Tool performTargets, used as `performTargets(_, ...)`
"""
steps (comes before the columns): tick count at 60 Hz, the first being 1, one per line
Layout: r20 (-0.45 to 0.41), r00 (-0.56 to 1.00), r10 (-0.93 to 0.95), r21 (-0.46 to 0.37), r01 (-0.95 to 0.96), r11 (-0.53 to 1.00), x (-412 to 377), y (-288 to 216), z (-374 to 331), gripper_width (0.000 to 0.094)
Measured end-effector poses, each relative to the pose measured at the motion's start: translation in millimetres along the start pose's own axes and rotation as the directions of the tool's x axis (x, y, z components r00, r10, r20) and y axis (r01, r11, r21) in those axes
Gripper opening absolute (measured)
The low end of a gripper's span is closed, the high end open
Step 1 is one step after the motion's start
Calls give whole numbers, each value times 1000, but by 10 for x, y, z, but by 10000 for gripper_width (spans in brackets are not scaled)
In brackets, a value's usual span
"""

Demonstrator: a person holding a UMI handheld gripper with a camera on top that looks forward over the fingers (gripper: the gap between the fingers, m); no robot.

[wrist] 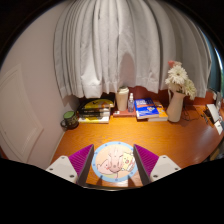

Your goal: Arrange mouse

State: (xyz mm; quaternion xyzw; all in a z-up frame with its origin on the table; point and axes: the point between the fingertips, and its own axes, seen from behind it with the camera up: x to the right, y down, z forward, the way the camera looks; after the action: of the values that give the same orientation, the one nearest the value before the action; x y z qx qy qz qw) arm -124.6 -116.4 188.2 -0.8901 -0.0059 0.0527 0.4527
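A round mouse pad [112, 160] with a light blue rim and a cartoon picture lies on the wooden desk [170, 140] near its front edge. My gripper [113, 166] hovers over it and is open. Its magenta pads [82, 160] stand to either side of the mouse pad, and nothing is held between them. I cannot make out a mouse in this view.
A vase of flowers [176, 95] stands at the back right. Blue books [148, 110], a beige box [123, 100] and a book stack [97, 108] line the back by the curtain. A dark green cup [69, 118] stands at the left, and a white object [213, 112] at the far right.
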Motion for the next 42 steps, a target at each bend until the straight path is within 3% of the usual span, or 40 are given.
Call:
performTargets(19, -3, 1000, -21, 97, 21, 995, 62, -180, -1037, 774)
performTargets(42, -12, 1000, 0, 115, 1, 993, 240, 70, -1424, 774)
